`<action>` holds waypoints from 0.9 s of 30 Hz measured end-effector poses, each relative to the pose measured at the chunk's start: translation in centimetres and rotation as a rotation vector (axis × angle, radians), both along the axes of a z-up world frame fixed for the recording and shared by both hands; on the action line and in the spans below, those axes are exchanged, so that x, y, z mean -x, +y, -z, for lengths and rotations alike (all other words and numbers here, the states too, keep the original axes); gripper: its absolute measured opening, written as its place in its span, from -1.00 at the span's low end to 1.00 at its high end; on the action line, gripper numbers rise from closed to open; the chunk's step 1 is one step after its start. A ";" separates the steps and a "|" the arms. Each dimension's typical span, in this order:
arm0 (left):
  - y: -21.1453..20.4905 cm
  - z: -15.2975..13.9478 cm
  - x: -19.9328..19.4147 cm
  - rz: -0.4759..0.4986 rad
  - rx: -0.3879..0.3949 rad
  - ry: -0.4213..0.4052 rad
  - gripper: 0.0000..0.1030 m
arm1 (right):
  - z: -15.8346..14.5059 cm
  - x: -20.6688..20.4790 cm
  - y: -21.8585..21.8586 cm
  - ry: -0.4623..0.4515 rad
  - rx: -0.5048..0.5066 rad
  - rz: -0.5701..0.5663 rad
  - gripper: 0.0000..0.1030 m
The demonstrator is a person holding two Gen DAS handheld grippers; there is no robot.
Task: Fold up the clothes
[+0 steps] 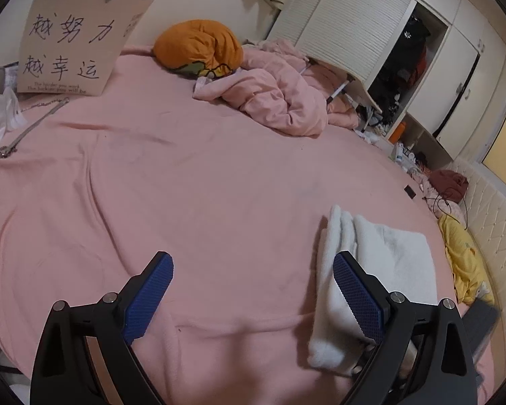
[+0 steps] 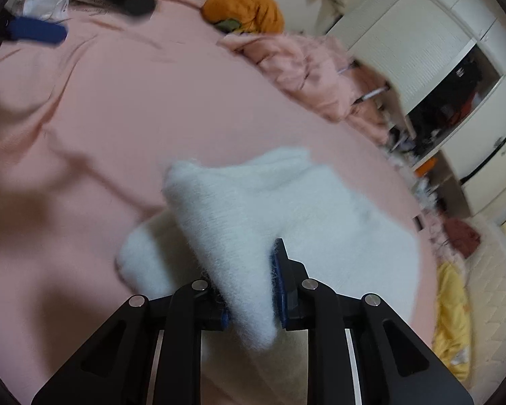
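Right tool [image 2: 249, 290]: its two black arms are nearly together, pinching a flap of the fluffy white cloth [image 2: 239, 229]. The blue pads are mostly hidden by the fuzz. It points down at the bed.
Left tool [image 1: 253, 290]: its arms stand wide apart with nothing between them. It hangs over bare sheet, tilted down. Its right pad [image 1: 357, 297] is in front of the cloth's edge, and I cannot tell if they touch. The blue pads have a bumpy grid.
Cloth: soft, thick and hairy. It lies folded in a flat stack on the bed, on the right side of the left view, with one flap lifted by the right tool. The right view is blurry, so the folds are hard to see there.
Bed [image 1: 199, 182]: covered in a pink sheet with long soft wrinkles.
Far things: a round orange pillow [image 1: 199, 45], a crumpled pink blanket [image 1: 280, 98] beside it, and a paper bag [image 1: 74, 37] with black writing.
Cut off: the bases of both tools run off the bottom of the pictures, and no hands show.
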State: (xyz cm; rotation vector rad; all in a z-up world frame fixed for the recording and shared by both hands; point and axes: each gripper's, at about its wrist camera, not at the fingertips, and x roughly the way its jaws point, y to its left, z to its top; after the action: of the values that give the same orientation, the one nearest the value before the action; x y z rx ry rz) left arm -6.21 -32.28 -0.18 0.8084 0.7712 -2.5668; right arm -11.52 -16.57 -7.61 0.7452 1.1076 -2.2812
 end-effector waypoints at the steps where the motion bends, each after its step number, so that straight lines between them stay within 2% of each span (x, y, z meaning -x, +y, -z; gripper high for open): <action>1: 0.0 0.0 0.0 0.000 -0.001 0.000 0.86 | 0.7 0.0 0.1 -0.013 -0.007 -0.001 -0.59; 3: -0.1 0.3 -0.2 0.000 -0.011 -0.006 0.86 | 1.5 -0.3 0.3 0.003 -0.009 -0.015 -0.55; 6: -0.4 0.5 -0.5 -0.012 -0.028 -0.005 0.86 | 0.5 -0.6 0.7 0.010 0.049 0.004 -0.41; 7: -0.5 0.6 -0.5 -0.016 -0.037 -0.002 0.86 | -0.5 -0.7 1.4 -0.017 0.094 0.024 -0.34; 9: -0.7 0.7 -0.6 -0.020 -0.055 0.005 0.86 | -2.4 -1.2 2.7 -0.068 0.185 0.062 0.04; 10: -0.6 0.8 -0.6 -0.005 -0.073 0.014 0.86 | -3.3 -1.9 3.5 -0.072 0.235 0.075 0.44; 11: -0.4 0.9 -0.4 0.031 -0.099 0.025 0.86 | -4.2 -2.7 4.4 -0.073 0.283 0.088 0.60; 14: 1.2 1.2 0.8 0.187 -0.156 0.036 0.86 | -6.1 -5.3 7.5 -0.035 0.390 0.136 0.61; 15: 1.8 1.1 1.3 0.242 -0.168 0.041 0.86 | -6.0 -5.1 8.4 -0.033 0.396 0.172 0.61; 19: 4.4 0.3 3.1 0.379 -0.129 0.063 0.83 | -4.8 -3.6 11.8 -0.059 0.405 0.311 0.60; 21: 5.6 0.2 4.5 0.437 -0.110 0.052 0.78 | -3.8 -2.7 12.7 -0.079 0.386 0.337 0.60; 23: 6.6 0.3 5.8 0.506 -0.111 0.050 0.49 | -2.7 -1.5 12.9 -0.102 0.355 0.335 0.60; 25: 7.5 0.5 7.0 0.574 -0.123 0.047 0.31 | -2.0 -1.2 13.2 -0.120 0.341 0.332 0.60; 27: 8.1 1.3 8.5 0.620 -0.147 0.020 0.29 | -1.6 -1.1 13.8 -0.137 0.345 0.334 0.60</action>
State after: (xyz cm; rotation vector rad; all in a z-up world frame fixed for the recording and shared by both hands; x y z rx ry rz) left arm -14.76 -24.23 -1.50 1.2294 0.8210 -3.0795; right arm -10.37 -2.82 -6.04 0.9815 0.5353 -2.5561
